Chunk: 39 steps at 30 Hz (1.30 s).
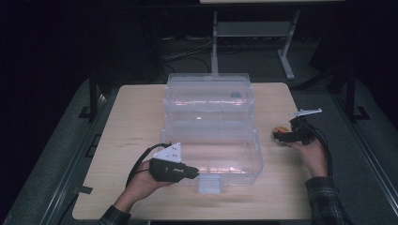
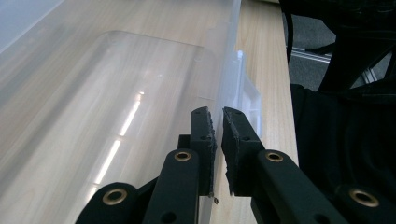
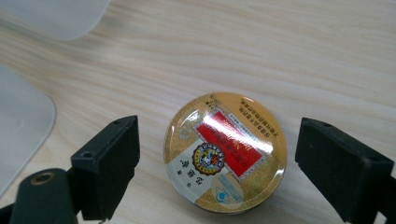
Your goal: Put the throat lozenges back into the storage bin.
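A clear plastic box (image 1: 234,161) stands mid-table with its lid (image 1: 209,93) tipped open behind it. At the front wall, beside the latch (image 1: 209,183), my left gripper (image 1: 197,173) grips the box. In the left gripper view the thin front wall (image 2: 226,70) runs down between the jaws of my left gripper (image 2: 218,126), which are shut on it. A round tin (image 1: 280,132) with a gold, red and white label lies on the table right of the box. My right gripper (image 1: 287,136) is at it. From the right gripper view the tin (image 3: 225,151) lies flat between the wide-open fingers of my right gripper (image 3: 219,142), untouched by either.
The wooden table (image 1: 136,122) has bare room left of the box and along its front edge. A small dark round object (image 1: 236,94) shows through the lid. Table legs and cables (image 1: 216,42) stand on the dark floor beyond the far edge.
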Each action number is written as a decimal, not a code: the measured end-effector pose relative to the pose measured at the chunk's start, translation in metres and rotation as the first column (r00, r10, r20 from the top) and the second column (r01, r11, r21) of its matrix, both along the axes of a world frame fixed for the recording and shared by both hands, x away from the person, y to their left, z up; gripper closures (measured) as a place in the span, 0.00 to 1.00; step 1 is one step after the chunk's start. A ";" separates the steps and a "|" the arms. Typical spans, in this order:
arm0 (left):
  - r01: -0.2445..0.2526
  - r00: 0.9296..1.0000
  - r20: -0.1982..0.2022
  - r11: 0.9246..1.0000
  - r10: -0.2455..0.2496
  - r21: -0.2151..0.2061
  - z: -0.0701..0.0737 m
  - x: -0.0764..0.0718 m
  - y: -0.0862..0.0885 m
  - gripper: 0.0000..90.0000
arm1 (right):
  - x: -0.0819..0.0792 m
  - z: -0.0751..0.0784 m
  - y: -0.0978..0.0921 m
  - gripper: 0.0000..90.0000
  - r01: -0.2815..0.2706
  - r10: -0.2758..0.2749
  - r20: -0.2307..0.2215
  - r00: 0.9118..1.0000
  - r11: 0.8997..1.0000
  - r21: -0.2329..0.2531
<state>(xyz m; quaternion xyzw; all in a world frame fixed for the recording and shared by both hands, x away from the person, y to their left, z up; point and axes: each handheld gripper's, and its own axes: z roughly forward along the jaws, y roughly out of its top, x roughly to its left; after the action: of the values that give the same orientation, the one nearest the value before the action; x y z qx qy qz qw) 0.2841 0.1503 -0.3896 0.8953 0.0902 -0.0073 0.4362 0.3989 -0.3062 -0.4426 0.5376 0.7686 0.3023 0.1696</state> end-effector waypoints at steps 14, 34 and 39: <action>0.000 1.000 0.001 1.000 0.000 -0.001 0.000 0.000 0.000 0.92 | 0.007 -0.018 0.002 0.15 0.013 -0.013 -0.032 0.999 1.000 -0.008; 0.000 1.000 0.001 1.000 0.000 -0.001 0.000 0.000 0.000 0.92 | 0.010 -0.026 0.002 0.21 0.016 -0.016 -0.038 0.999 1.000 -0.011; -0.002 1.000 -0.001 1.000 0.002 -0.003 0.000 0.000 0.000 0.92 | 0.010 -0.026 0.001 0.22 0.016 -0.016 -0.038 0.999 1.000 -0.007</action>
<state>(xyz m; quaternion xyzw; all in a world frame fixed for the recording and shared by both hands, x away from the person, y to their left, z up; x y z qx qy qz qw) 0.2838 0.1501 -0.3898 0.8944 0.0915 -0.0074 0.4377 0.4090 -0.3047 -0.4684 0.5489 0.7685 0.2879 0.1592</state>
